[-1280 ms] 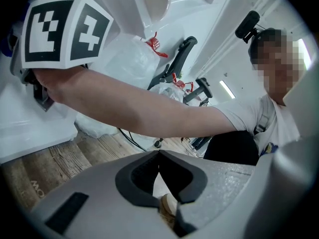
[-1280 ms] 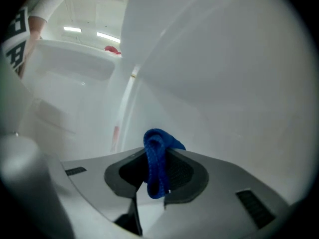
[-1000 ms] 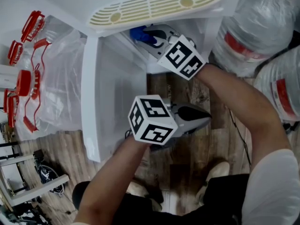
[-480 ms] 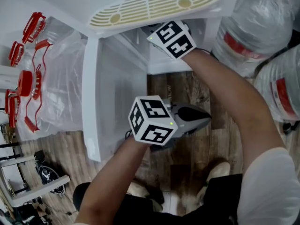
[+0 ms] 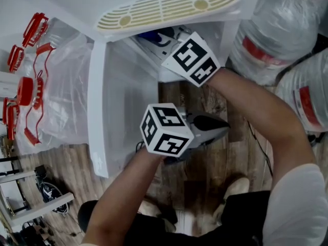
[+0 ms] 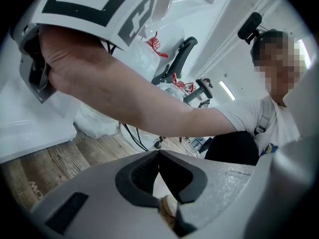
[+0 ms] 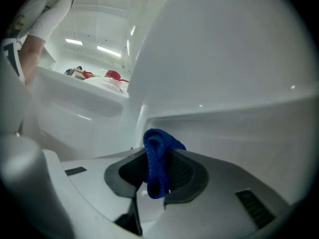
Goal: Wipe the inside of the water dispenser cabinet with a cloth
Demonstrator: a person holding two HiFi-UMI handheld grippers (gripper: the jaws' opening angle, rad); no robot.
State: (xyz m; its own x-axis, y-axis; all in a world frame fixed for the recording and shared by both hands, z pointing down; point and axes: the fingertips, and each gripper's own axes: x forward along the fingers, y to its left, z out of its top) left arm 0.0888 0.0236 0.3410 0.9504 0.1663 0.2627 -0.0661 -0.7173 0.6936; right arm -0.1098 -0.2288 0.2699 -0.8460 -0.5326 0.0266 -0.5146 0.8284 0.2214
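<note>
The right claw (image 7: 158, 154) is clamped on the blue cloth (image 7: 155, 173) and reaches inside the white water dispenser cabinet (image 7: 234, 93), close to its inner wall. The left claw (image 6: 159, 153) has its jaws together, with nothing between them. It hangs outside above the wooden floor (image 5: 238, 155), beside the open cabinet door (image 5: 97, 117).

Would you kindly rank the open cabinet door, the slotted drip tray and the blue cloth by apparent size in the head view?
Largest: open cabinet door.
Next: slotted drip tray.
Smallest: blue cloth, only partly visible.
</note>
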